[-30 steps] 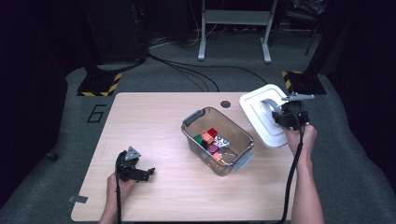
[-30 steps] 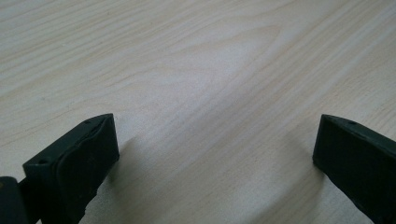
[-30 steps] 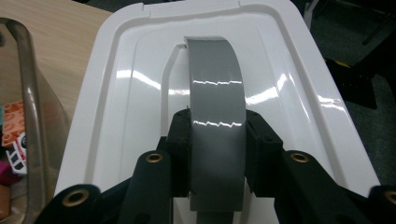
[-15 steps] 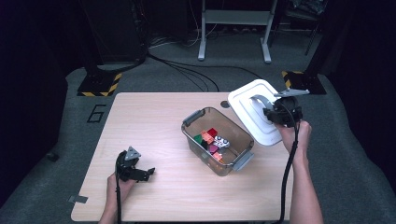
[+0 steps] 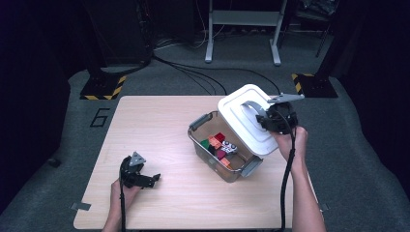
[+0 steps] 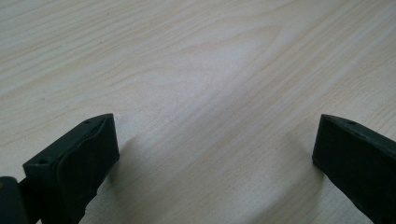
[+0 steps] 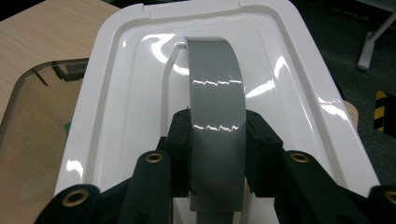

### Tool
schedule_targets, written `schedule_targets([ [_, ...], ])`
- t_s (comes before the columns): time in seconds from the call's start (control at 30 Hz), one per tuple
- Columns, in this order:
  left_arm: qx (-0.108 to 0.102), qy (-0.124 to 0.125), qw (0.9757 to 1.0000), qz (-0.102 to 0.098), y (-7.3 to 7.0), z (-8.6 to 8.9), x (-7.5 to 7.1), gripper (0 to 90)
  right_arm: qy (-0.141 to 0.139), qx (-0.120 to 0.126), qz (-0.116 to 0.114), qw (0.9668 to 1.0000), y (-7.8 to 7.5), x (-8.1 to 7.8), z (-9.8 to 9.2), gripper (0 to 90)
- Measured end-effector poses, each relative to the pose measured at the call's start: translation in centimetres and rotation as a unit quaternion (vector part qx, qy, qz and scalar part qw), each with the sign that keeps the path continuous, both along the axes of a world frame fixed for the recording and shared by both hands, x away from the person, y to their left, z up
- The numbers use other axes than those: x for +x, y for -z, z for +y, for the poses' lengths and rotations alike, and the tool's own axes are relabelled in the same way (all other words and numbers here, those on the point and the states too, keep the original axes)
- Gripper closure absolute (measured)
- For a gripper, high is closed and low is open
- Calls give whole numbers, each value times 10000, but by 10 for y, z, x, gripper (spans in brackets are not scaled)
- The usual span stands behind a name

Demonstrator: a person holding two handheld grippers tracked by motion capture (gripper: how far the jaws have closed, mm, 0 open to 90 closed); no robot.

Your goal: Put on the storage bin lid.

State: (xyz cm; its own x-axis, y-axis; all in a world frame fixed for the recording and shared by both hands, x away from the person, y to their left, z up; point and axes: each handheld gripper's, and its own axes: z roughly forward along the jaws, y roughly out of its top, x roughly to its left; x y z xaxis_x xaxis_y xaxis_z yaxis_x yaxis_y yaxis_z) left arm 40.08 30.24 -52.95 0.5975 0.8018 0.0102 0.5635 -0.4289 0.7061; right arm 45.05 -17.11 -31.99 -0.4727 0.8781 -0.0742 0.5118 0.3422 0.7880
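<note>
Right gripper view: grey handle (image 7: 216, 121) of white lid (image 7: 289, 107) clamped betw. right claw (image 7: 217, 154) pads.

A pale wood-grain table (image 5: 159, 125) sat square on grey carpet (image 5: 382, 159), a white "6" (image 5: 99, 117) marked on the floor at its nine o'clock. At twelve o'clock black cables (image 5: 193, 72) snaked past a grey metal stand (image 5: 241, 29). Hazard-striped bases (image 5: 101, 87) flanked at ten and two. Beyond, the room was dark.
</note>
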Motion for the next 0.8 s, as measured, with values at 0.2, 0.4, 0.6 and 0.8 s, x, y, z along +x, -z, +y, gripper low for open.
schedule_targets([
  [0.2,1,0,10000,1,0,0,0,3,-155,54,126,9998,8,-1,16,669],
  [0.4,0,0,10000,0,0,0,0,3,-318,93,234,9992,17,-3,30,669],
  [0.6,-1,-1,10000,-2,0,0,0,3,-450,116,359,9983,25,-5,41,669],
  [0.8,-2,0,10000,-1,0,0,0,3,-590,115,489,9970,37,-5,53,669],
])
